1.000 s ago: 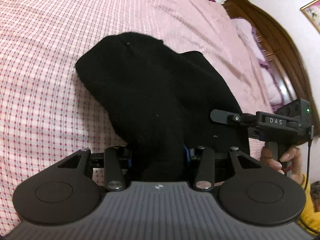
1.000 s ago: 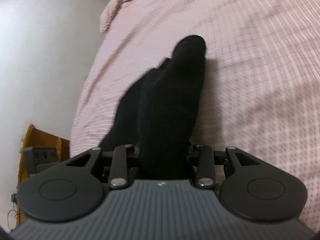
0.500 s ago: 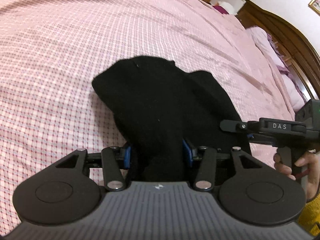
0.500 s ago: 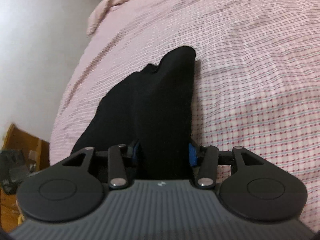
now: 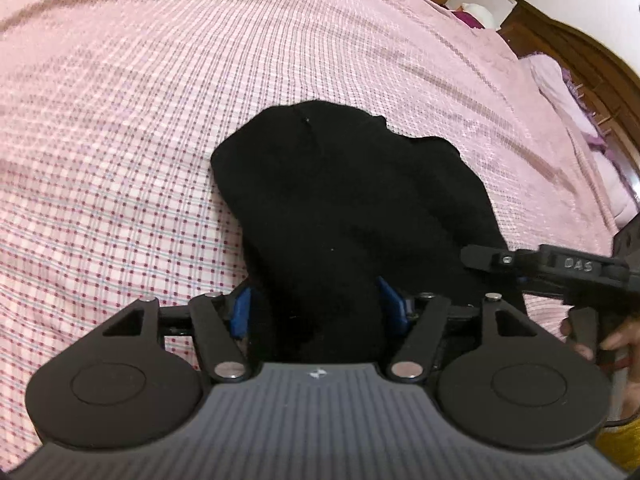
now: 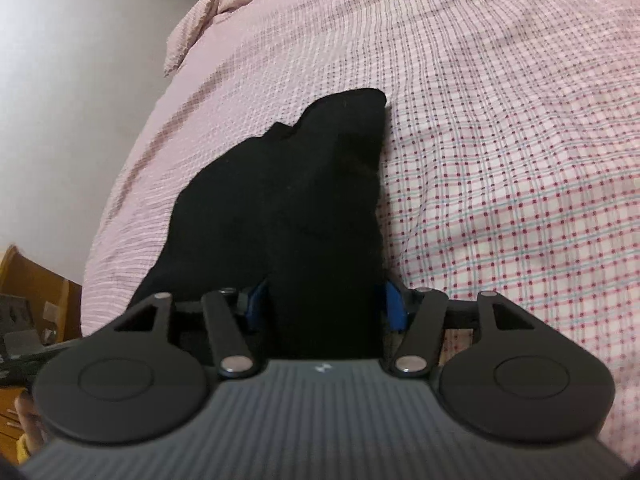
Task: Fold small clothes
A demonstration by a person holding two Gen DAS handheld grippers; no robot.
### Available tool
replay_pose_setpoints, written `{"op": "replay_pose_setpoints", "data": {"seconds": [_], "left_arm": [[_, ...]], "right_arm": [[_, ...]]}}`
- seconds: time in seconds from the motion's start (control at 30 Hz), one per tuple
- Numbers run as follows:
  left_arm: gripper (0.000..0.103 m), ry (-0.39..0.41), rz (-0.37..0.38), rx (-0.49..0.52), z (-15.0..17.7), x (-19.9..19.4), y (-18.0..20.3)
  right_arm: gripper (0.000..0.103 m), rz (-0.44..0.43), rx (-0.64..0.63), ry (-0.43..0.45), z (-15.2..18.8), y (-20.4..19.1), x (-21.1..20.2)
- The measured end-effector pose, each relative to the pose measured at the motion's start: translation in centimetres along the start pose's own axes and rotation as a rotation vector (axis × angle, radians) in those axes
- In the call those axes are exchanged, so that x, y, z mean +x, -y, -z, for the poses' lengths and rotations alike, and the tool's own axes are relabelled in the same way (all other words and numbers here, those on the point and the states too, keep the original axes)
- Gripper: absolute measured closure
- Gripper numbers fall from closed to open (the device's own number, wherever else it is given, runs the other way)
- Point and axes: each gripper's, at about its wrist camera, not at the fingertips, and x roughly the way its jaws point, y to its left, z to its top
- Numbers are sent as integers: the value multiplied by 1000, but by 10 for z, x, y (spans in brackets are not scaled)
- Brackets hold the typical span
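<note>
A black knitted garment (image 5: 344,200) lies on the pink checked bedsheet (image 5: 120,160). Its near edge runs between the blue pads of my left gripper (image 5: 320,308), whose jaws stand apart around it. The same garment (image 6: 288,200) runs between the blue pads of my right gripper (image 6: 324,304), also spread apart. The fingertips of both are hidden by the cloth. My right gripper also shows at the right edge of the left wrist view (image 5: 560,276), held by a hand.
The bed's left edge and pale floor (image 6: 72,120) show in the right wrist view, with wooden furniture (image 6: 32,280) at lower left. A dark wooden headboard (image 5: 580,60) and a pink pillow (image 5: 560,80) are at the far right in the left wrist view.
Both grippers have lowered the black garment onto the bed, and their jaws have spread apart from the cloth.
</note>
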Motion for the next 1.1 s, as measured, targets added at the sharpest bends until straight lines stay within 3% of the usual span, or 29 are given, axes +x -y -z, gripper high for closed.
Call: {"op": "replay_pose_setpoints", "data": {"seconds": [0.23, 0.47, 0.67, 0.87, 1.1], "left_arm": [[34, 52, -109, 114, 5, -24, 24], [31, 122, -178, 159, 36, -61, 31], [31, 93, -186, 108, 62, -80, 28], [31, 78, -207, 148, 95, -88, 40], [28, 14, -260, 138, 105, -75, 42]], "right_arm": [[41, 12, -75, 70, 15, -14, -53], [41, 24, -82, 92, 40, -29, -81], [41, 81, -163, 124, 75, -47, -91], [41, 175, -224, 171, 109, -63, -98], [28, 220, -225, 149, 134, -64, -92]]}}
